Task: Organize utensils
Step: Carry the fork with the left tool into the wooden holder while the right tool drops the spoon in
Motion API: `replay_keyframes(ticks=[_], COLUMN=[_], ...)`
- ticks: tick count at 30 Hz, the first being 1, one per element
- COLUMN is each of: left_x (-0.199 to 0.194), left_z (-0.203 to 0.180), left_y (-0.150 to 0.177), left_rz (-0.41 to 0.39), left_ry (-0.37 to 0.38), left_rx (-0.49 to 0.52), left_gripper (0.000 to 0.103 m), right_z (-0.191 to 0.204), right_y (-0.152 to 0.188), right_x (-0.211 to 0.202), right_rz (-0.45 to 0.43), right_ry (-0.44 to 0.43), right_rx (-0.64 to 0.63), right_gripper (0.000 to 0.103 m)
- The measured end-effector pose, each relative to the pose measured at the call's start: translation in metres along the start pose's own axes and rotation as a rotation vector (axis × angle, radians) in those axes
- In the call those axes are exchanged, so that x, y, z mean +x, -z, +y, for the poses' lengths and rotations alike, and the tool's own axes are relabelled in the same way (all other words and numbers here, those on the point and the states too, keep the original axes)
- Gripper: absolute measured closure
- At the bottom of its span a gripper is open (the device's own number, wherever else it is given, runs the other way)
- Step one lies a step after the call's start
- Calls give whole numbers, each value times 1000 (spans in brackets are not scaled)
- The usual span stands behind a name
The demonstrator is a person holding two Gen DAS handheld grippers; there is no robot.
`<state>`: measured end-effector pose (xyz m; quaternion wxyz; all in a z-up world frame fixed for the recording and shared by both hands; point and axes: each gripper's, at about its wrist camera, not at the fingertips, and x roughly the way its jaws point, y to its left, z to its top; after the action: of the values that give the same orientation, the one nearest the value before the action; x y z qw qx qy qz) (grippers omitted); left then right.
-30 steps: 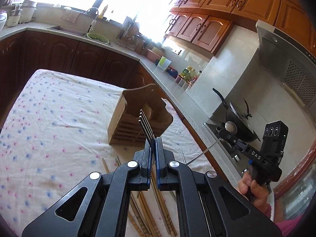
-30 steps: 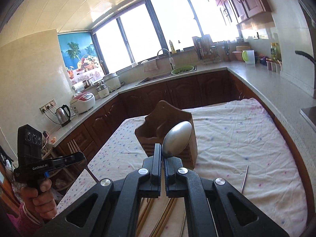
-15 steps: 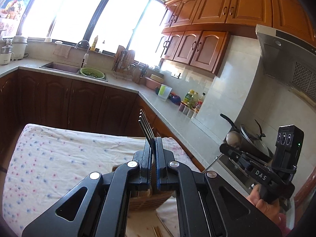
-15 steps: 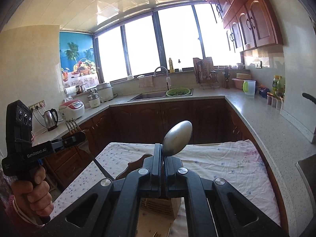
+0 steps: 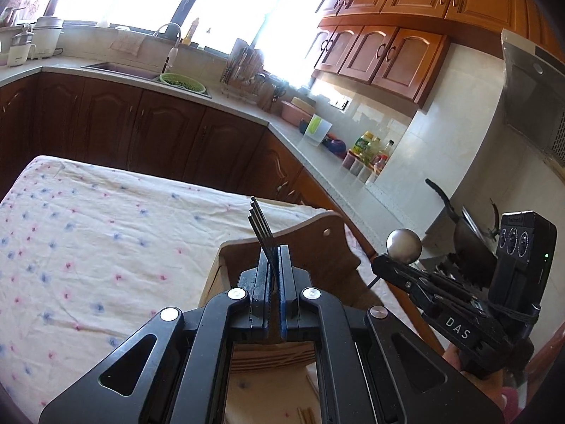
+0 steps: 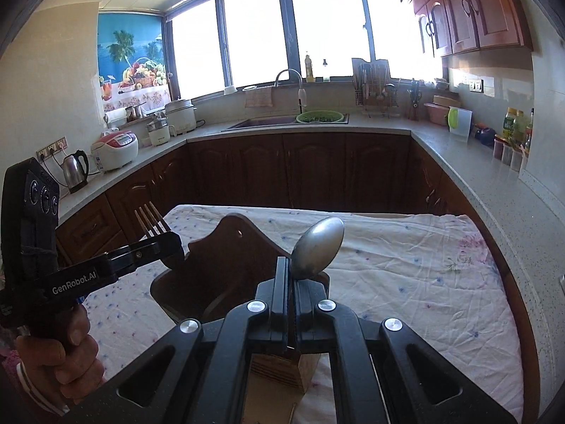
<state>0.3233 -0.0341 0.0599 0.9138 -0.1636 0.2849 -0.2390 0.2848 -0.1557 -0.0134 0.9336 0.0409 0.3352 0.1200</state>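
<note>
The left gripper (image 5: 273, 275) was clamped tight on a fork (image 5: 260, 228), tines sticking up past the fingertips. The right gripper (image 6: 291, 282) was closed just as firmly on a spoon (image 6: 317, 247), bowl raised and tilted to the right. Both tools hung over the wooden utensil holder (image 6: 226, 265), which stood on the flower-print tablecloth (image 6: 406, 265); the fork sat above its left rim, the spoon above its right front corner. Behind the table ran dark cabinets, with a sink (image 6: 261, 123) and a green colander (image 6: 319, 117) beneath the bright window. The handles of fork and spoon were hidden behind the gripper bodies, so I could not tell whether either reached into the holder. Chopstick ends (image 5: 306, 416) barely showed at the bottom edge.
</note>
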Motion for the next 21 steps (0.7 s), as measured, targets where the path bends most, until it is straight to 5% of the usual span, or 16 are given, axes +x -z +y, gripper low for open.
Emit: replay_keyframes(ticks=[15,18,21], left_x=[3,-1,-14], left_z=[14,12,14], left_y=[-2,-4,-5], left_rz=[22,23,-5], left_ry=[-55,-74,-81], left_rx=[-23,-19,-43], left_gripper=[100,88,68], right_z=[-16,-19,-25], right_y=[5,4,5], right_x=[18,16,9], right_rz=[51,48,36], right_ry=[-23,-28,-30], right_rx=[78,98,128], right_gripper=[100,97,66])
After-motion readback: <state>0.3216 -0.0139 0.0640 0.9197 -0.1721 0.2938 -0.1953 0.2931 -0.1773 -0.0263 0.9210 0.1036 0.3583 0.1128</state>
